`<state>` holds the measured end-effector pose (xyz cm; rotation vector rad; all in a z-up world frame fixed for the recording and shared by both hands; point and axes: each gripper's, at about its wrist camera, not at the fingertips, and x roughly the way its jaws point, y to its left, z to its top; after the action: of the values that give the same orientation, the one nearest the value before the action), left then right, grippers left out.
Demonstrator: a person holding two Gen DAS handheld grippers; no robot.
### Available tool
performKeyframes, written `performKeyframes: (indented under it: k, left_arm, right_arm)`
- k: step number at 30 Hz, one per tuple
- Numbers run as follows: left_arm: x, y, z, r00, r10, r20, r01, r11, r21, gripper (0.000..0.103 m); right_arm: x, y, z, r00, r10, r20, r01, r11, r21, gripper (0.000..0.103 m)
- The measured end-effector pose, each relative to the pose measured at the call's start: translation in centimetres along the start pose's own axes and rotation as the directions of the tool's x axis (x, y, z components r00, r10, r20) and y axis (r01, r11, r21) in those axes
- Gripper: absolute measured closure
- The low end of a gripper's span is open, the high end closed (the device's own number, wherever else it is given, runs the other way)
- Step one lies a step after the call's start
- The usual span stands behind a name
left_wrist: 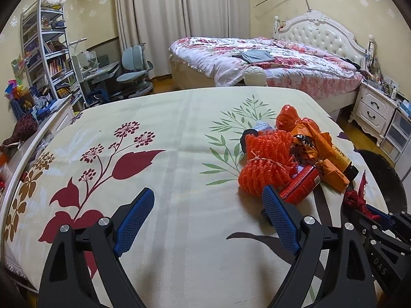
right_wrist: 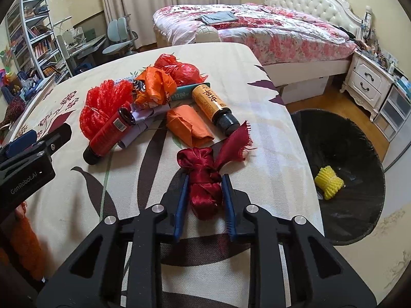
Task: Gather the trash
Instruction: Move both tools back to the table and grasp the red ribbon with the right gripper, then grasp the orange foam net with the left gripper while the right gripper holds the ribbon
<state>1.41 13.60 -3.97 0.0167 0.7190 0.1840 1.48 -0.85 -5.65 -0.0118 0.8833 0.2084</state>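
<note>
Red ribbon bundle (right_wrist: 205,187) lengthwise between right gripper (right_wrist: 204,200) pads, frayed tail up-right.

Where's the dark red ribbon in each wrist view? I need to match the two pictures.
Left wrist view: the ribbon is at the lower right edge, just past the right gripper, right of the trash pile.
Right wrist view: the ribbon is lower centre, pinched between the right gripper's pads, one frayed tail running up right.
Shared landmark: the red tube, lying left of the ribbon in both.
</note>
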Motion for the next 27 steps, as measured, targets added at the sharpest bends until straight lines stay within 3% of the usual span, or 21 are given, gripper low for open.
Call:
performKeyframes:
  k: [23, 25, 27]
  left_arm:
    - [2.7, -3.2, 2.6, 0.993, -0.12, -0.021, 0.12, 0.992, 0.025, 0.017]
    - [2.9, -3.5, 2.6, 0.993, -0.115, -0.021, 0.115, 0.993, 0.035, 0.02]
    - [3.5, -3.7, 2.6, 0.991, -0.124, -0.044, 0.126, 0.991, 0.047, 0.034]
  right_arm:
    - [-0.4, -1.6, 0.7, 1.0, 0.009, 0.025, -0.01, 0.999, 0.035, 0.079]
    - [-0.3, -1.7, 0.7, 1.0, 0.012, 0.024, -0.013, 0.999, 0.037, 0.079]
    - [-0.2, -1.7, 0.8, 1.0, 0.014, 0.023, -0.015, 0.999, 0.038, 0.078]
